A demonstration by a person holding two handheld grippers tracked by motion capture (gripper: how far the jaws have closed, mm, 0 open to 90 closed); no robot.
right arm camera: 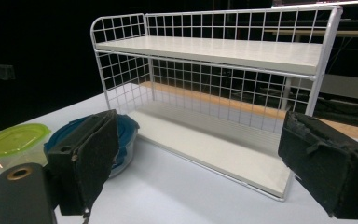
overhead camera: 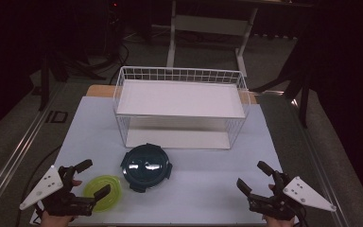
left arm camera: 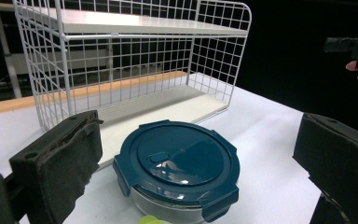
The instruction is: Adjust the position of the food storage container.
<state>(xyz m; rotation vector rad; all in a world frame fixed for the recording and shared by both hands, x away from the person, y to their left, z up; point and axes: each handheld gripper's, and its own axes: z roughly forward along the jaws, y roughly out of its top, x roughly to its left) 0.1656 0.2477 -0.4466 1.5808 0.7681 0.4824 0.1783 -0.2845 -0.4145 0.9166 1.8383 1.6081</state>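
Note:
A round container with a dark teal clip lid sits on the white table, in front of a white two-shelf wire rack. A yellow-green lidded container lies to its left. My left gripper is open at the front left, and one jaw overlaps the green container's edge. Its own view faces the teal container between wide jaws. My right gripper is open at the front right, holding nothing. Its view looks at the rack, the teal container and the green container.
Both rack shelves are bare. The table's front edge runs just below both hands. Dark floor, a desk frame and stand legs lie beyond the table. The other gripper's finger shows at the top right of the left gripper view.

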